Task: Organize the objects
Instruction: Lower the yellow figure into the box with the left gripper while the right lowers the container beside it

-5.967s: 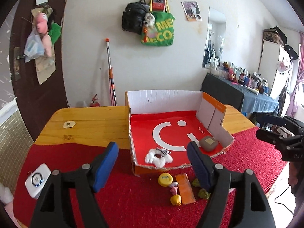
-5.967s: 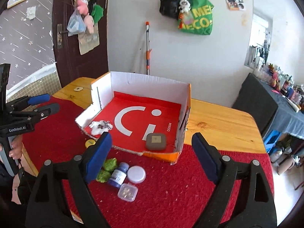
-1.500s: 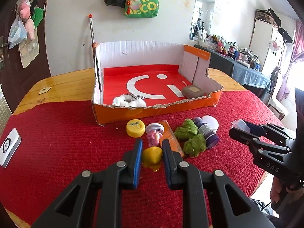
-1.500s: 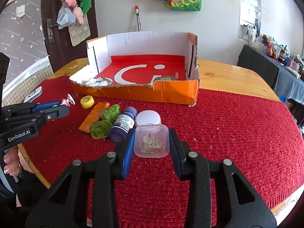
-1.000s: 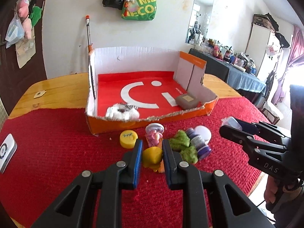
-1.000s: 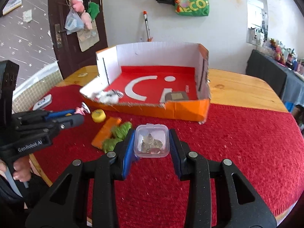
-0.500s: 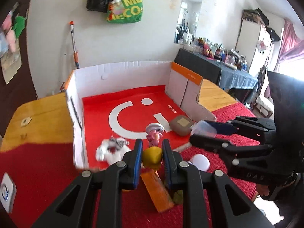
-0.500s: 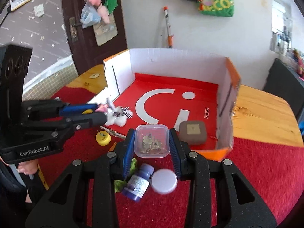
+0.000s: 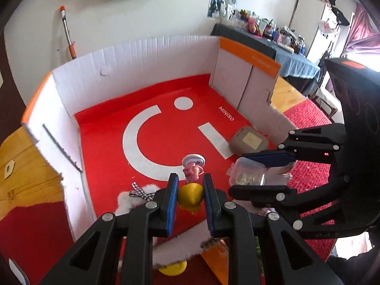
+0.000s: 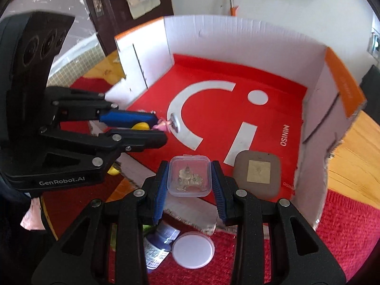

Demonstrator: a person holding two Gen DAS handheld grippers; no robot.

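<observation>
My left gripper (image 9: pixel 189 191) is shut on a small toy with a yellow base (image 9: pixel 190 196), a pink figure and a white cap, held over the front of the red-floored cardboard box (image 9: pixel 147 71). My right gripper (image 10: pixel 189 178) is shut on a small clear plastic case (image 10: pixel 189 177) with metal bits inside, held over the box's front edge. The right gripper and the case (image 9: pixel 247 174) show to the right in the left wrist view. The left gripper (image 10: pixel 152 128) and its toy (image 10: pixel 163 124) show at left in the right wrist view.
In the box lie a grey-brown square pad (image 10: pixel 257 174) at the right and a white plush toy (image 9: pixel 133 198) at the front left. On the red cloth (image 10: pixel 344 225) in front of the box are a purple bottle (image 10: pixel 159 244), a white round lid (image 10: pixel 193 250) and a yellow cap (image 9: pixel 172 267).
Both grippers have moved forward from above the red cloth to over the box, still holding the toy and the clear case. The loose items on the cloth now lie beneath them.
</observation>
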